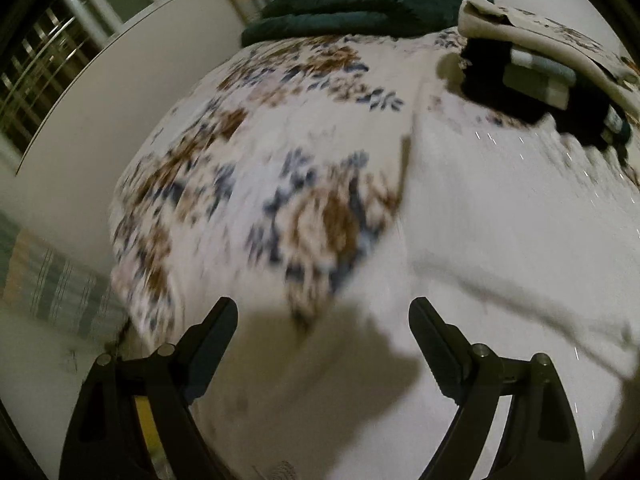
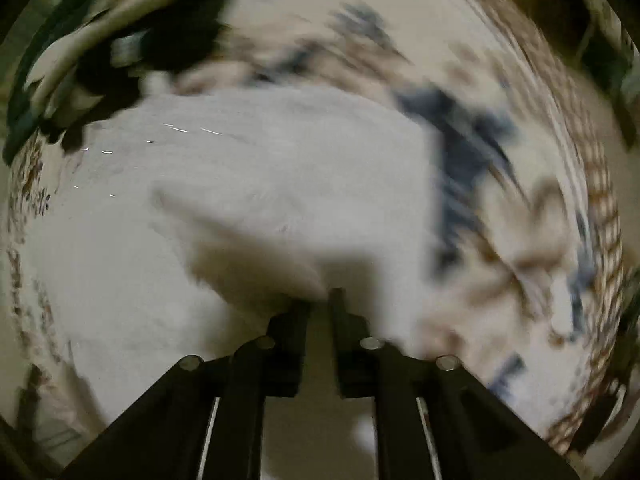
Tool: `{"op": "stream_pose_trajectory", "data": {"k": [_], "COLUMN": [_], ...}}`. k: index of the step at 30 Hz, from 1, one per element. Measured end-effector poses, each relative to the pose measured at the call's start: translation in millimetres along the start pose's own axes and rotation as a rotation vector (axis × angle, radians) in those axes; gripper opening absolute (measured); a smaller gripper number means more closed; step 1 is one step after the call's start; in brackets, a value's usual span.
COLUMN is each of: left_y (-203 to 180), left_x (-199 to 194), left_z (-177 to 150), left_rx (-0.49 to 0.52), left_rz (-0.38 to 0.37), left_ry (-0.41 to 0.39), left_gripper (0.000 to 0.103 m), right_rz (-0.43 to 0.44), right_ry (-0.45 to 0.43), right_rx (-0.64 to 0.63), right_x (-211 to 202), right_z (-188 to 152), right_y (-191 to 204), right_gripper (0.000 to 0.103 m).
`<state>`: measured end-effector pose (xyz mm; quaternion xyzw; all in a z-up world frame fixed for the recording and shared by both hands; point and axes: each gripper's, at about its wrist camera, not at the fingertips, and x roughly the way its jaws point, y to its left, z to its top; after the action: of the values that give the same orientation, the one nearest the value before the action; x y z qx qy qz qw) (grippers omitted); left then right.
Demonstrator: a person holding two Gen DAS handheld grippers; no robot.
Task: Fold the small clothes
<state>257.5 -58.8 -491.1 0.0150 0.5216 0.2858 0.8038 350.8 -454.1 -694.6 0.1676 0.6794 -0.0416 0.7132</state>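
Two grippers were over the bed, and what a blur! The left gripper [image 1: 322, 312] hung with its jaws spread wide, nothing between them, above the floral sheet [image 1: 256, 160]. The white garment [image 1: 500, 220] lay spread across the sheet beside it. The right gripper [image 2: 320, 300] had its jaws pinched nearly together at the garment's near edge [image 2: 260, 168]; whether cloth sat between them, I could not tell. A dark green blanket [image 1: 360, 0] was bunched at the bed's far edge, beside a folded pile [image 1: 540, 60].
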Motion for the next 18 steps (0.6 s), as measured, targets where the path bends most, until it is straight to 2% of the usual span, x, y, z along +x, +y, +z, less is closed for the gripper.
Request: {"op": "stream_pose_trajectory", "data": {"k": [1, 2, 3, 4, 6, 8, 11, 14, 16, 18], "left_y": [-2.6, -6.7, -12.7, -19.1, -32.9, -58.0, -106.9, -156.7, -190.5, -223.9], "left_x": [-8.3, -14.8, -23.0, -29.4, -41.6, -54.9, -74.4, -93.0, -100.3, -100.9], "left_z": [-14.6, -27.0, -45.2, -59.8, -87.3, -119.9, -165.9, -204.2, -224.8, -242.1], "left_rx": [-0.005, -0.006, -0.005, -0.004, 0.004, 0.044, 0.163, 0.271, 0.348, 0.435], "left_rz": [0.002, 0.003, -0.003, -0.016, -0.059, -0.139, -0.265, -0.386, -0.428, -0.426], "left_ry": [0.013, 0.031, 0.060, 0.086, 0.130, 0.179, 0.227, 0.268, 0.272, 0.262], "left_gripper": [0.088, 0.088, 0.088, 0.087, 0.088, 0.087, 0.087, 0.087, 0.087, 0.087], "right_rz": [0.032, 0.057, 0.066, 0.070, 0.090, 0.123, 0.183, 0.198, 0.219, 0.285], "right_ry": [0.023, 0.031, 0.028, 0.026, 0.050, 0.103, 0.176, 0.202, 0.205, 0.209], "right_rx": [0.015, 0.018, 0.005, -0.010, -0.033, -0.041, -0.035, -0.042, -0.046, -0.045], "right_x": [-4.9, -12.2, -22.7, -30.2, -41.4, -44.2, -44.8, -40.9, -33.4, -22.7], "right_z": [-0.8, -1.2, -1.2, -1.1, 2.8, 14.0, 27.3, 46.6, 70.5, 90.4], "right_y": [-18.0, -35.5, -54.7, -67.8, -97.2, -125.4, -162.9, -184.9, -189.4, -187.2], "right_gripper": [0.043, 0.048, 0.057, 0.063, 0.064, 0.064, 0.064, 0.064, 0.064, 0.064]}}
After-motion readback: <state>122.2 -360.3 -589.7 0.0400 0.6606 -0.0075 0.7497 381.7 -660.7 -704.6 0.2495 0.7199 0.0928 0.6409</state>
